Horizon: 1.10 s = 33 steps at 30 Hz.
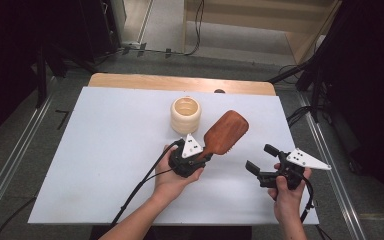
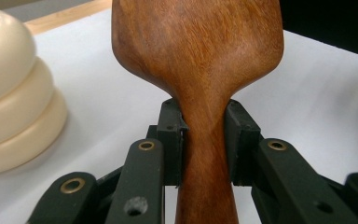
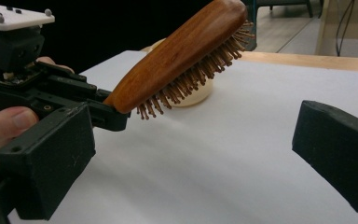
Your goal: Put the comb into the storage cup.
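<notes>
A brown wooden hairbrush (image 1: 225, 132) is held above the white table, bristles facing down. My left gripper (image 1: 202, 156) is shut on its handle, and the jaws clamp the narrow neck (image 2: 204, 140) from both sides. In the right gripper view the hairbrush (image 3: 182, 56) tilts upward, its bristles over the table. A cream ribbed cup (image 1: 185, 114) stands upright just beyond the brush head; the same cup (image 2: 9, 93) sits at the left of the left gripper view. My right gripper (image 1: 262, 159) is open near the table's right front, with nothing between its fingers (image 3: 46, 154).
The white sheet (image 1: 105, 150) covers a wooden table whose far edge (image 1: 180, 82) shows. Cables run across the floor beyond it. Metal rails flank the table on both sides.
</notes>
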Tool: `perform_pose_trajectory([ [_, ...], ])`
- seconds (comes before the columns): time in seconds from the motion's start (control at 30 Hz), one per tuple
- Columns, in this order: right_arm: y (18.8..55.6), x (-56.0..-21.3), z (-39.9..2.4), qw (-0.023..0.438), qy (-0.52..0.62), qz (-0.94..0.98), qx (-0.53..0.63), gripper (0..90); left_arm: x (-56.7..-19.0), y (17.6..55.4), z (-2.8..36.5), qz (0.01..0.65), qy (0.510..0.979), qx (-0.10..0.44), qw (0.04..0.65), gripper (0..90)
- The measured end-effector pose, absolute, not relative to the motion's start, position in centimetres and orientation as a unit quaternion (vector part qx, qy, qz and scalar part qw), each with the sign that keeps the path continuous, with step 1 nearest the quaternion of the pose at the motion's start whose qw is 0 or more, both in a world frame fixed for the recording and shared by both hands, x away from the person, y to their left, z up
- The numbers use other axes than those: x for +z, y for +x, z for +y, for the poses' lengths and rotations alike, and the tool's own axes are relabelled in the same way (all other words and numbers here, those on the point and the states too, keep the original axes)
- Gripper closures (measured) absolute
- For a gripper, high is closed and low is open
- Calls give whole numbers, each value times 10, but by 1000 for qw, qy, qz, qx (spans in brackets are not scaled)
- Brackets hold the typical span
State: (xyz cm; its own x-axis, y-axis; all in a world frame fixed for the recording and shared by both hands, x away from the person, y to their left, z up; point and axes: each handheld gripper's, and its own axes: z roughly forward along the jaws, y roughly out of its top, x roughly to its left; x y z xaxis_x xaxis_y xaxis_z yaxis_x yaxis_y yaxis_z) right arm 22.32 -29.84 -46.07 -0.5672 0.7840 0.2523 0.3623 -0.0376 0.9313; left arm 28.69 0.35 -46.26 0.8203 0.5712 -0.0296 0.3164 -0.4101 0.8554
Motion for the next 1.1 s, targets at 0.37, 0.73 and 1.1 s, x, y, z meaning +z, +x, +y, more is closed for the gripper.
perform_pose_trajectory([
  [0.37, 242, -443, -270, 169, 424, 665, 591, 0, -460, 284, 31, 281, 813, 151, 487, 721],
  [0.73, 260, -435, -240, 131, 431, 657, 605, 0, -457, 277, 49, 282, 798, 172, 504, 720],
  [1.1, 272, -432, -216, 80, 446, 629, 632, 0, -455, 269, 60, 272, 789, 183, 520, 721],
])
